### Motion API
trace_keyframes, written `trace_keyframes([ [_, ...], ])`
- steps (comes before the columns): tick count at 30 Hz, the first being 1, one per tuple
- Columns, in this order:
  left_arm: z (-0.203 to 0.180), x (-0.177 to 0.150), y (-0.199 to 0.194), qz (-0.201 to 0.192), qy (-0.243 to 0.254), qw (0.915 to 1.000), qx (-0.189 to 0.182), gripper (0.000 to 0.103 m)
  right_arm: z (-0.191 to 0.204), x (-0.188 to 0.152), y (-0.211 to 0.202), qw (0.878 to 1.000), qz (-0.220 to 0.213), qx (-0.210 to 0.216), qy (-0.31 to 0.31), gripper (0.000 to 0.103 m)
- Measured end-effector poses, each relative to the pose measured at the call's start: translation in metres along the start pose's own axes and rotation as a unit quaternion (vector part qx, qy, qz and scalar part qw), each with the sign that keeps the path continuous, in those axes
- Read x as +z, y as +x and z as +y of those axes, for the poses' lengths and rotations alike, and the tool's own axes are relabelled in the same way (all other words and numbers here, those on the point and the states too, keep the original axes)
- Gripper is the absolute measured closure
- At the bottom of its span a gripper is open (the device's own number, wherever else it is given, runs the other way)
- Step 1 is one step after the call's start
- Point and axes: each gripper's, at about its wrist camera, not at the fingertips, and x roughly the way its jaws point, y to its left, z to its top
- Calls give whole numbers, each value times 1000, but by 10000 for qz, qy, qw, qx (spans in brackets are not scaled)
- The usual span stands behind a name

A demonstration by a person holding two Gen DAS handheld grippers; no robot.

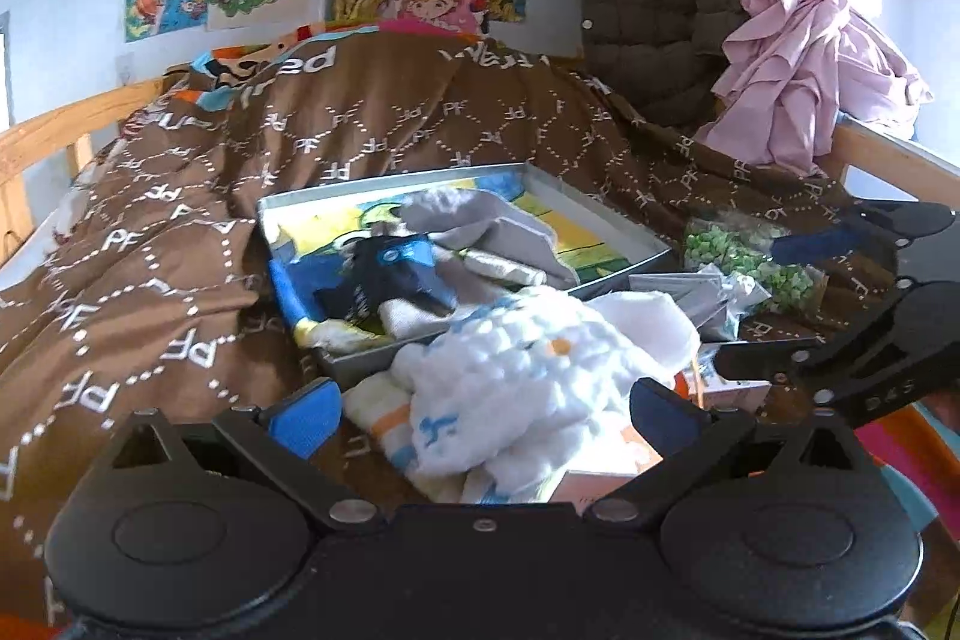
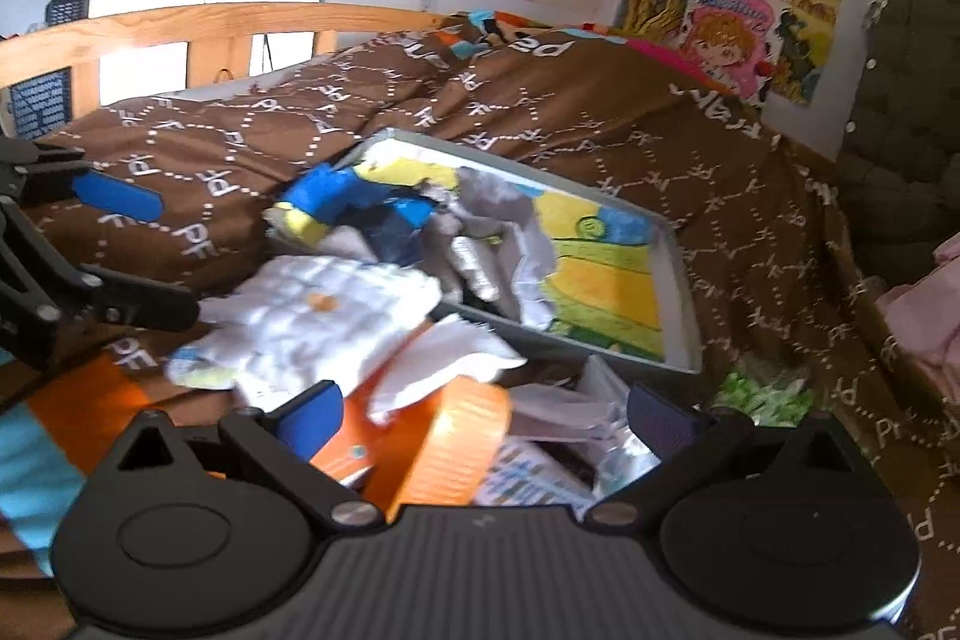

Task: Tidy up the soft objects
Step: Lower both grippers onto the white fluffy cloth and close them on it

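Snack bag (image 1: 750, 259) beside tray (image 1: 606, 214); white socks (image 1: 528, 370) heaped before tray, overlapping rim.

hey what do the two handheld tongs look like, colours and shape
Both are alike: the left tongs and right tongs have matte black bodies with two round hubs, silver rivets and angular black linkage arms. Each finger ends in a blue ribbed pad. No cables or sleeves show.

Brown lettered blanket (image 1: 180, 232), white fluffy cloth (image 1: 528, 388)
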Motion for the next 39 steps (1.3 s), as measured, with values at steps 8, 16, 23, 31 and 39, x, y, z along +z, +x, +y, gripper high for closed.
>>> trace_keyframes([
  [8, -9, 7, 25, 248, 311, 9986, -338, 1, -8, -2, 19, 10000, 13, 12, -6, 0],
  [16, 2, 13, 48, 616, -113, 9969, -469, 3, -5, 2, 30, 9999, -17, 127, -28, 4],
  [23, 4, 17, 58, 814, -186, 9946, -613, 8, -4, -2, 35, 9996, 61, 270, 56, 14],
  [31, 6, 18, 60, 909, -292, 9924, -782, 18, 0, -5, 33, 9990, 8, 412, -149, 26],
  [39, 4, 20, 64, 1053, -230, 9908, -825, 37, 11, -5, 36, 9975, 37, 534, -453, 49],
])
